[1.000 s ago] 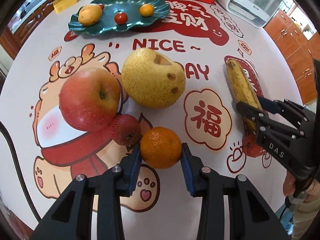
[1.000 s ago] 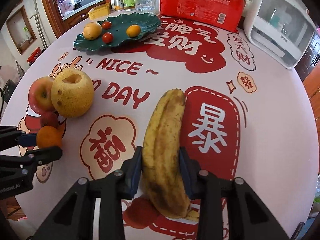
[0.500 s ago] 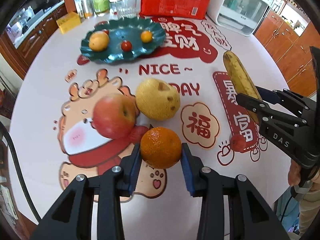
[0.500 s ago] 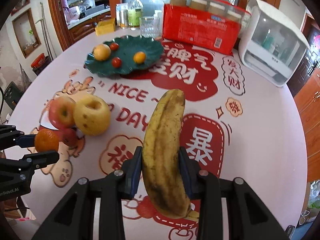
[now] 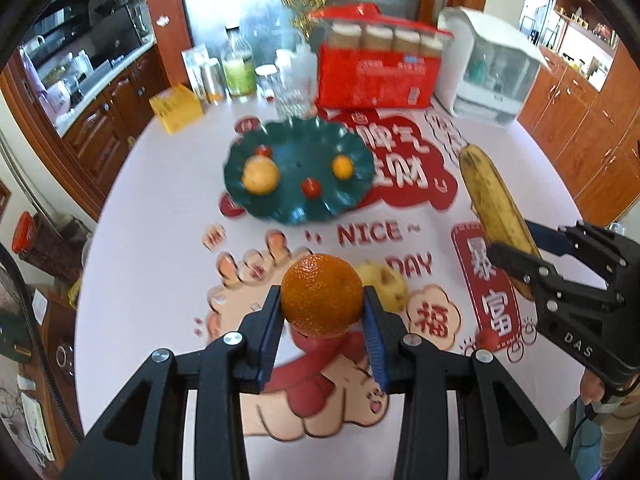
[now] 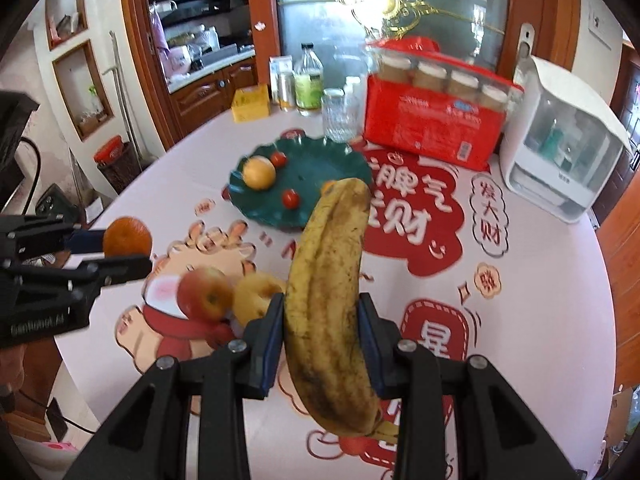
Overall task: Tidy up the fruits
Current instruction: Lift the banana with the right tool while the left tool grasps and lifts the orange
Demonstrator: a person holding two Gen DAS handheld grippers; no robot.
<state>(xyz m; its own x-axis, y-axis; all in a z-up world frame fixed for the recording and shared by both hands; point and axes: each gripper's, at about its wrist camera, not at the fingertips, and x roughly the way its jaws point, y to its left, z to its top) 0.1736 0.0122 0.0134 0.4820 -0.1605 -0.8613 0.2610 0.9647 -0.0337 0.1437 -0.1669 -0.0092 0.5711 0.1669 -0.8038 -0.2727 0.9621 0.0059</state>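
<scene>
Above printed table (image 5: 132, 208): left gripper (image 5: 322, 312) clamps orange (image 5: 322, 295), right gripper (image 6: 320, 316) clamps banana (image 6: 328, 300). You carry both level toward green plate (image 5: 298, 210); lower onto bare spots, clear of 4 fruits there.

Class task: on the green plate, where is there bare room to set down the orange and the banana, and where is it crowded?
The green plate is bare in the middle, and along the near rim in front of the near tomato. The left side is crowded: a yellow fruit with another tomato behind it. A small orange fruit sits on the right.
</scene>
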